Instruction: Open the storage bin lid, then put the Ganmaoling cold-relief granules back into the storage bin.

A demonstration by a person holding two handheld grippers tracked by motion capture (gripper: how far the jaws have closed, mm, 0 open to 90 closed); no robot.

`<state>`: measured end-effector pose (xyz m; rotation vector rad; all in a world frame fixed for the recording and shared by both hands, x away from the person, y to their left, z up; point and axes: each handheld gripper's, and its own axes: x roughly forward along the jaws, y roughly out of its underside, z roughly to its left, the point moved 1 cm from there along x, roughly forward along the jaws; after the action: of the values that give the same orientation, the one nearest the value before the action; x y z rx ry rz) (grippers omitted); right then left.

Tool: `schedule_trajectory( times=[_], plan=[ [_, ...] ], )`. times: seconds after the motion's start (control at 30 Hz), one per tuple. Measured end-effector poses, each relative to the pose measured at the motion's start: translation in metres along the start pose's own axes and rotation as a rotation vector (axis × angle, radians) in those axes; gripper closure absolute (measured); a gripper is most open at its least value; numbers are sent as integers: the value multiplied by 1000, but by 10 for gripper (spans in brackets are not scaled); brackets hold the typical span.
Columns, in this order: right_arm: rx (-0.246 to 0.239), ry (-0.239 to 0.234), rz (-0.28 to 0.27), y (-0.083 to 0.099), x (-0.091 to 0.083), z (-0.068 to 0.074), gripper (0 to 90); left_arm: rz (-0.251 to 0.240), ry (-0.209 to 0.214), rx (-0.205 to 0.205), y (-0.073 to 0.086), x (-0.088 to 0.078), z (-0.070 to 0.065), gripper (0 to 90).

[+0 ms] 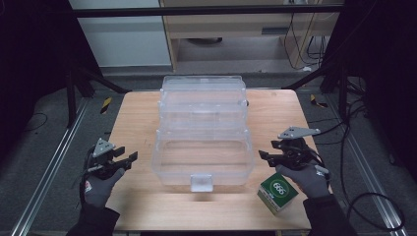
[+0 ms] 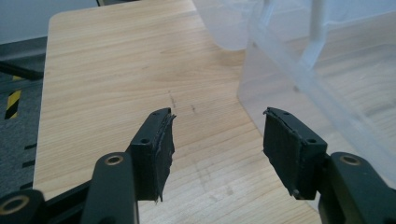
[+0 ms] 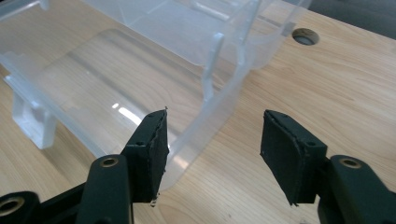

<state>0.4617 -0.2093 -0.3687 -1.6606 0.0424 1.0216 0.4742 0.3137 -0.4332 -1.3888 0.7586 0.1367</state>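
A clear plastic tiered storage box point(image 1: 203, 132) stands open in the middle of the wooden table point(image 1: 137, 113), its trays stepped back and its front latch point(image 1: 201, 183) toward me. My left gripper point(image 1: 129, 160) hovers just left of the box's bottom tray, jaws open with only bare tabletop between them point(image 2: 217, 135). My right gripper point(image 1: 265, 156) sits off the tray's right end, also open, the tray's corner point(image 3: 205, 140) just beyond its left jaw. A green-and-white small carton point(image 1: 278, 191) lies under my right hand.
A round cable hole point(image 3: 304, 36) is cut in the table past the box. Black frame bars and cables surround the table; grey floor rails run along both sides. Bare wood lies left of the box point(image 2: 112, 65).
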Motion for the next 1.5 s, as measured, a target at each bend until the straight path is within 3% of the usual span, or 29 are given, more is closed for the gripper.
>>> schedule_trajectory(
  times=[0.17,0.27,0.57,0.77,1.17,1.5],
  plan=[
    [-12,3,35,0,-8,0,384,16,-12,-4,4,3,5,395],
    [-16,6,68,2,-15,0,350,17,-21,-29,4,5,9,382],
    [-15,28,141,11,-25,0,307,37,-18,-18,8,12,10,375],
    [2,34,203,18,-23,-1,288,52,-21,-1,11,16,10,372],
    [20,17,319,26,-14,10,257,71,-23,-8,17,20,12,364],
    [1,-4,415,36,-12,17,190,77,-23,-5,19,21,11,361]
  ],
)
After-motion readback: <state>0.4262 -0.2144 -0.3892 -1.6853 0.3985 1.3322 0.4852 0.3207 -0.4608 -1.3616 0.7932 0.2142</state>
